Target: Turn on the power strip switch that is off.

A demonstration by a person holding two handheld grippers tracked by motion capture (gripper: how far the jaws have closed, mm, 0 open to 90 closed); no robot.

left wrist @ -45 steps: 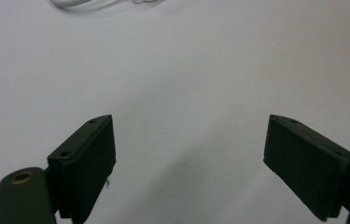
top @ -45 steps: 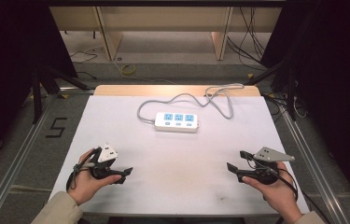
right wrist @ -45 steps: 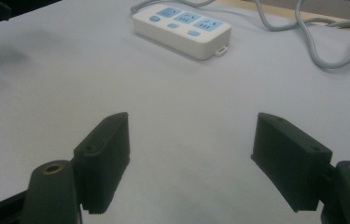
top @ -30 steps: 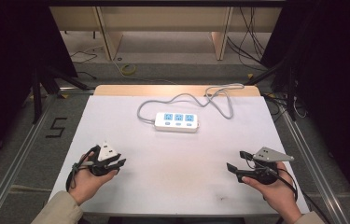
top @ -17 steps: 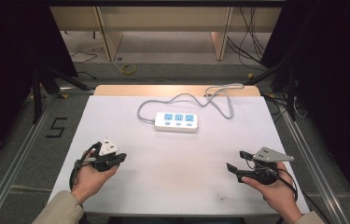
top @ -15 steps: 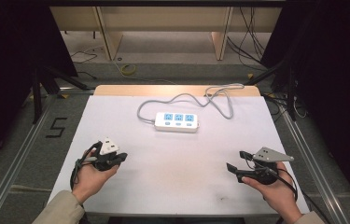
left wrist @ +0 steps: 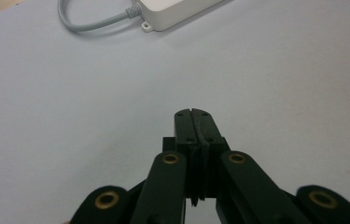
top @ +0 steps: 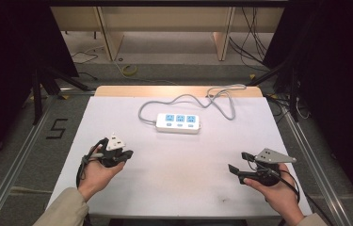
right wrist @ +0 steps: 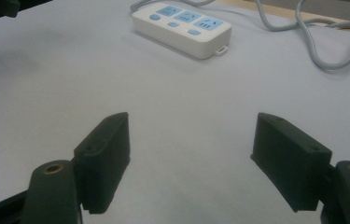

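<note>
White power strip (top: 178, 123) lies flat at the table's centre, a little toward 12 o'clock, long side running 9 to 3. Three blue-faced socket panels on top. Its grey cable (top: 212, 99) leaves the strip's 9 o'clock end, loops back toward 12, and coils off past the 1 o'clock side to the wooden table edge. Table (top: 179, 188) covered in a plain white sheet.

Left gripper (top: 126, 154) in the person's left hand (top: 96, 172), at about 8 o'clock from the strip, well apart from it, tips aimed toward 3 o'clock. Jaws have just been closing; in the left gripper view the pads meet face to face with nothing between them (left wrist: 194, 128). In that view the strip's end and cable bend sit at 12 o'clock, far ahead of the tips.

Right gripper (top: 240, 162) in the right hand (top: 277, 190), at about 4 o'clock from the strip, well apart, grey three-cornered plate on top. Jaws stand wide, gap empty, white sheet visible between the pads (right wrist: 189, 154). In the right gripper view the strip lies at 12 o'clock, clear of the jaws.

Neither tool touches strip or cable.
</note>
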